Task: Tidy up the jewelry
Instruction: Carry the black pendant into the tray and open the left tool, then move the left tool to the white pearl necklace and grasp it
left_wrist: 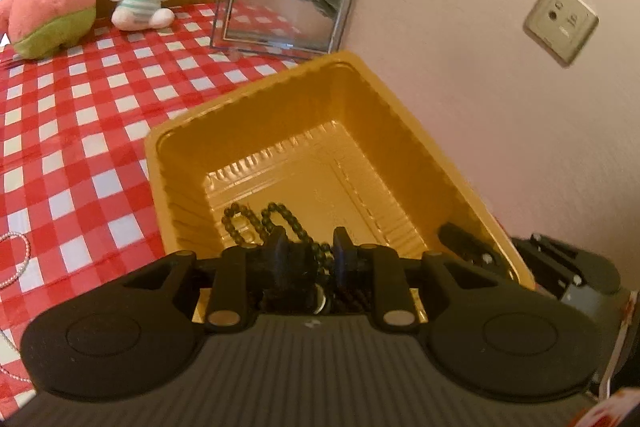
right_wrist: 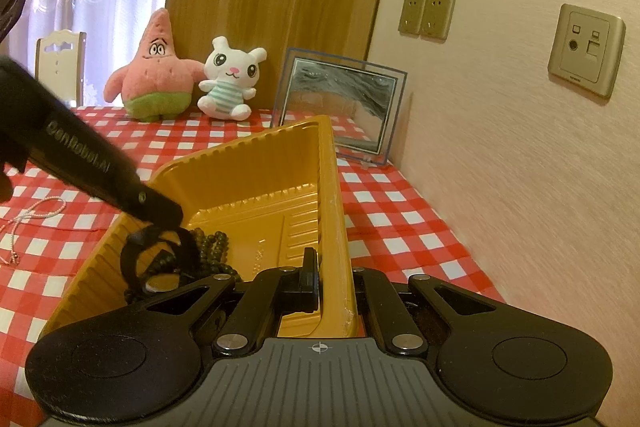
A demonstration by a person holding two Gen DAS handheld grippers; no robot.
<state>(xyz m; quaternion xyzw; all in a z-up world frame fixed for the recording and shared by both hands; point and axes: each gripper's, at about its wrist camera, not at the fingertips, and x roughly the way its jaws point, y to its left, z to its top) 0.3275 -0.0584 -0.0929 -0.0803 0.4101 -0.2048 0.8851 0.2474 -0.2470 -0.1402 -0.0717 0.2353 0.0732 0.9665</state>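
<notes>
Left gripper [left_wrist: 308, 251], jaws partly apart, reaches into the gold tray [left_wrist: 256, 99] above a dark bead bracelet [left_wrist: 280, 219] lying on its floor; whether its pads press the black loop [right_wrist: 160, 255] is unclear. Right gripper [right_wrist: 334, 275] is clamped on the tray's near wall. Pearl strand [left_wrist: 20, 259] lies on the checked cloth [left_wrist: 80, 107] left of the tray

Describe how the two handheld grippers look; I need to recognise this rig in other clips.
Both the left gripper and the right gripper are matte black: two short flat fingers on hinged link arms with silver pivot pins, flanked by two large round-ended paddles. Behind sits a ribbed dark grey body; the right one bears a small white crosshair mark. White lettering runs along the left gripper's black body, seen from the right wrist view.
</notes>
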